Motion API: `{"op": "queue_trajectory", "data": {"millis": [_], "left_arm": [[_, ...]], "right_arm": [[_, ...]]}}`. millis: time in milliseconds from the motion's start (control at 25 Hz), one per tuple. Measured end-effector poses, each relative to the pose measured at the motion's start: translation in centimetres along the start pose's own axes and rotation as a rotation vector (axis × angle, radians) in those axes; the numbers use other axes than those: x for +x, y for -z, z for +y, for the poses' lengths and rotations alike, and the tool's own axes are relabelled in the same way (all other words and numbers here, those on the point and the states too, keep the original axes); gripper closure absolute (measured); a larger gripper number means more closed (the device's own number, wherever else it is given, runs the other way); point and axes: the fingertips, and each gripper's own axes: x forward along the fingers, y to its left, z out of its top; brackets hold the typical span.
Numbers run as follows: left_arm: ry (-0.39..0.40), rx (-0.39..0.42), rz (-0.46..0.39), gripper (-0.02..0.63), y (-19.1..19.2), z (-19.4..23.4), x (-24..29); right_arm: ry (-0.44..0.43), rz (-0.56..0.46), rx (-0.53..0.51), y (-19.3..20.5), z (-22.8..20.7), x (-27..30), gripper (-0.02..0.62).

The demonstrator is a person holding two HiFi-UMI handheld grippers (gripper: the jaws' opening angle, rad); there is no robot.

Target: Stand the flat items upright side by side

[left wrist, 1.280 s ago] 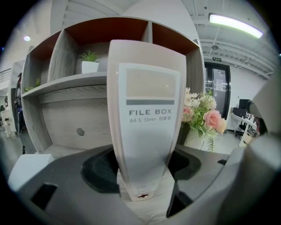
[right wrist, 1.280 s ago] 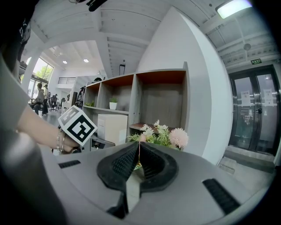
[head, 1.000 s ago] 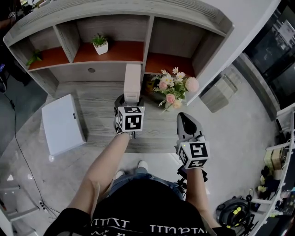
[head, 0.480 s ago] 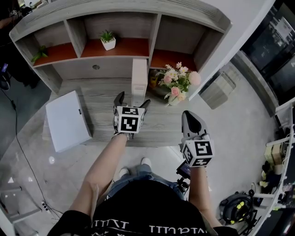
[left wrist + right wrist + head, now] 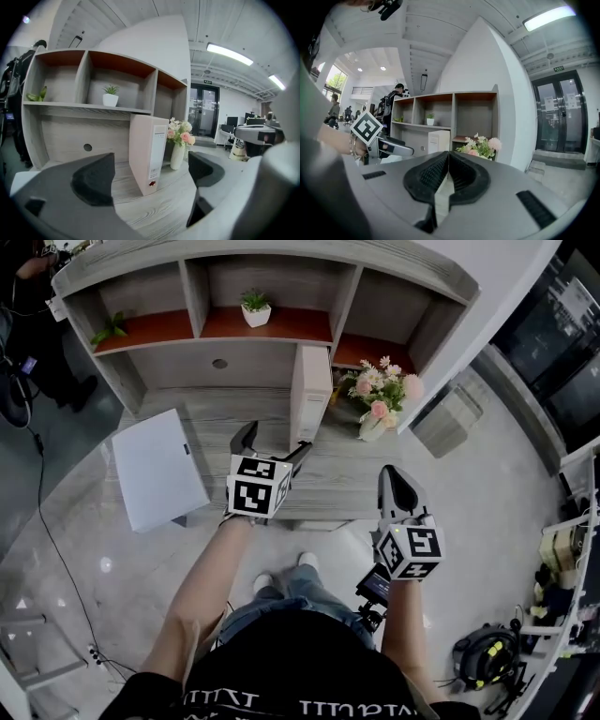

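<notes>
Grey wood-grain desk [image 5: 349,491] fills the middle of the head view, with a shelf unit [image 5: 199,294] along its upper edge. One white binder [image 5: 311,397] stands upright at centre frame, its back close to the shelf unit's divider, spine label facing the person. A second white binder [image 5: 157,468] lies flat at the left of the desk, one corner hanging over the edge, well apart from the first.

The left gripper [image 5: 278,439] hovers just below the upright binder. Its jaws have just been opening and stand wide, with nothing between the pads; the binder sits beyond them, untouched. The right gripper [image 5: 393,476], lower right, has its jaws pressed together and empty.

A vase of flowers [image 5: 380,401] stands just right of the upright binder, and a small potted plant [image 5: 254,309] sits on the shelf above.
</notes>
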Motion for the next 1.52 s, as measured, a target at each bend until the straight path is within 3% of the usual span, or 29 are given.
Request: {"op": "queue_trajectory", "data": {"millis": [160, 400, 720, 1200, 1520], "left_arm": [[-0.006, -0.01, -0.036, 0.115, -0.5, 2.0, -3.1], [-0.057, 0.037, -0.067, 0.118, -0.7, 4.9, -6.7], [-0.181, -0.019, -0.163, 0.118, -1.7, 8.3, -10.7], [-0.297, -0.063, -0.193, 0.13, -0.2, 8.7, -16.9], [-0.446, -0.096, -0.158, 0.132, 3.2, 11.0, -22.3]], "right_arm": [[0.013, -0.013, 0.014, -0.1, 1.9, -1.0, 0.579], [-0.005, -0.024, -0.007, -0.7, 3.5, -1.8, 0.58], [-0.048, -0.05, 0.002, -1.4, 3.4, -1.8, 0.58], [-0.181, -0.025, 0.038, -0.4, 2.9, -1.5, 0.58], [-0.296, 0.026, 0.039, 1.4, 6.1, -0.1, 0.579]]}}
